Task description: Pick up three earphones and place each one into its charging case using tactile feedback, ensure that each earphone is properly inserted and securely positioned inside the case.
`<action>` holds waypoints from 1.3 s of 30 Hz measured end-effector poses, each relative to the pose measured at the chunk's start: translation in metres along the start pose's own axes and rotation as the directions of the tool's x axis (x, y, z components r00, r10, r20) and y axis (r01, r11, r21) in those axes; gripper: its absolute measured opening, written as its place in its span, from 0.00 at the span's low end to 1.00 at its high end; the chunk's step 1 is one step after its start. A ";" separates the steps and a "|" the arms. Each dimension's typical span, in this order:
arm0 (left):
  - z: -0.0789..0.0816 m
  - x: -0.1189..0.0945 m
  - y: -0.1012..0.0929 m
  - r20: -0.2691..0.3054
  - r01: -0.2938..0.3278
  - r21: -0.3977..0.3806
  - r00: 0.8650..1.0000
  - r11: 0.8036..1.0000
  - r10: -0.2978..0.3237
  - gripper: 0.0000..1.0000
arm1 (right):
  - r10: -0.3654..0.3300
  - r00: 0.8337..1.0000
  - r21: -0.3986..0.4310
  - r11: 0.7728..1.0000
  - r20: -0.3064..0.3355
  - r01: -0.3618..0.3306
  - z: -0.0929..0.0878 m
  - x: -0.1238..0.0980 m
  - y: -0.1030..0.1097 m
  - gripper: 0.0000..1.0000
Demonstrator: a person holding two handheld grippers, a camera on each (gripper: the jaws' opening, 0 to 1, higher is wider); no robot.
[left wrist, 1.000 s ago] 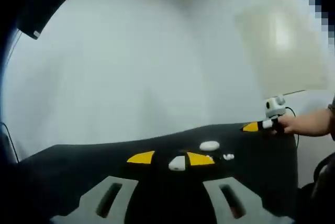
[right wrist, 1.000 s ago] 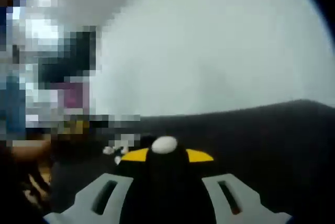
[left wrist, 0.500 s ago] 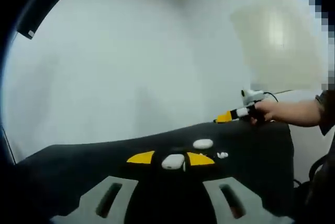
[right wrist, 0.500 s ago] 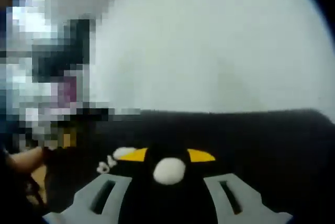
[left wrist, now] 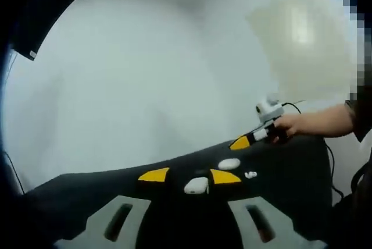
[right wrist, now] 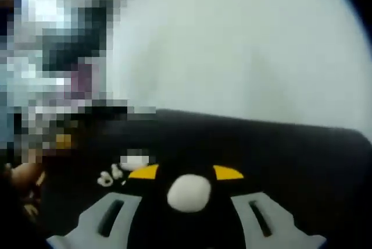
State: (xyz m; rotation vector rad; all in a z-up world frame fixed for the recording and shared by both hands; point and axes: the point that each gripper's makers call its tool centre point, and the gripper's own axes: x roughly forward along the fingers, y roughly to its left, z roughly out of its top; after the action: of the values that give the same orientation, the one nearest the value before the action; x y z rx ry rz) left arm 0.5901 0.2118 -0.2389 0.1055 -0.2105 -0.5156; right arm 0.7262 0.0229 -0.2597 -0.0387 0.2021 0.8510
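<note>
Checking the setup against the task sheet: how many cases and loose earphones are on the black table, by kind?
White charging cases: 2, the near case and the far case.
Loose white earphones: a small cluster beside the cases, too small to count surely.
Total: 2 cases plus the earphone cluster, all on the black table.

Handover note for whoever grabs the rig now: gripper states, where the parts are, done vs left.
Left gripper: open, empty, aimed at a white case lying just past its yellow tips.
Right gripper: open, empty, with a white case between its jaws, not clamped. It also shows in the left gripper view, held above the far table edge by a hand.
On the black table: a second white case and loose earphones beside it.
Lids are too blurred to read.
Done: nothing visibly inserted.
Left: pick up each earphone, seat it, check fit.
</note>
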 end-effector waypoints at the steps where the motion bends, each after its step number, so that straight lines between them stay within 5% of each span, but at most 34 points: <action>1: 0.001 0.000 0.001 0.005 -0.007 -0.003 1.000 1.000 0.007 0.23 | -0.003 1.000 -0.005 1.000 -0.002 0.003 0.001 0.001 -0.002 0.37; 4: 0.003 -0.002 0.002 0.016 -0.023 0.017 1.000 1.000 0.023 0.22 | -0.057 0.998 0.008 0.998 0.001 0.057 0.001 -0.001 -0.014 0.39; 7: 0.000 0.000 -0.004 -0.002 0.013 0.024 1.000 1.000 -0.013 0.22 | -0.071 0.996 0.020 0.997 -0.053 0.072 -0.021 0.003 -0.018 0.42; 12: -0.004 0.002 -0.013 -0.022 0.042 0.070 0.999 0.997 -0.041 0.23 | -0.003 0.991 0.047 0.999 -0.131 0.009 -0.058 0.018 0.002 0.58; 17: -0.011 0.005 -0.020 -0.057 0.072 0.100 0.996 0.992 -0.067 0.23 | -0.127 0.981 -0.064 0.991 -0.145 0.118 -0.060 0.027 -0.014 0.49; 20: -0.013 0.006 -0.020 -0.064 0.075 0.110 0.996 0.991 -0.069 0.23 | -0.126 0.982 -0.072 0.990 -0.137 0.117 -0.059 0.027 -0.009 0.38; 26: -0.023 0.009 -0.024 -0.114 0.105 0.127 0.989 0.986 -0.091 0.23 | -0.125 0.985 -0.066 0.991 -0.122 0.118 -0.052 0.020 -0.013 0.38; 31: -0.028 0.008 -0.028 -0.139 0.131 0.139 0.984 0.982 -0.111 0.24 | 0.026 0.999 0.000 1.000 0.043 -0.026 -0.010 -0.011 0.030 0.38; 33: -0.029 0.008 -0.029 -0.143 0.137 0.134 0.983 0.981 -0.118 0.24 | 0.142 0.990 -0.025 0.990 0.025 -0.141 -0.008 -0.032 0.066 0.38; 35: -0.030 0.008 -0.030 -0.150 0.141 0.134 0.981 0.981 -0.121 0.24 | 0.183 0.983 -0.090 0.979 0.013 -0.181 -0.010 -0.051 0.088 0.38; 39: -0.031 0.009 -0.031 -0.158 0.143 0.139 0.980 0.980 -0.120 0.24 | 0.250 0.966 -0.118 0.959 -0.065 -0.256 -0.041 -0.080 0.125 0.38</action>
State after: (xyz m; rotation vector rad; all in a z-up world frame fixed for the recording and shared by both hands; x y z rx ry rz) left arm 0.5900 0.1821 -0.2723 0.3049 -0.0957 -0.6213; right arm 0.5746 0.0413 -0.2790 -0.1548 0.2020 1.1185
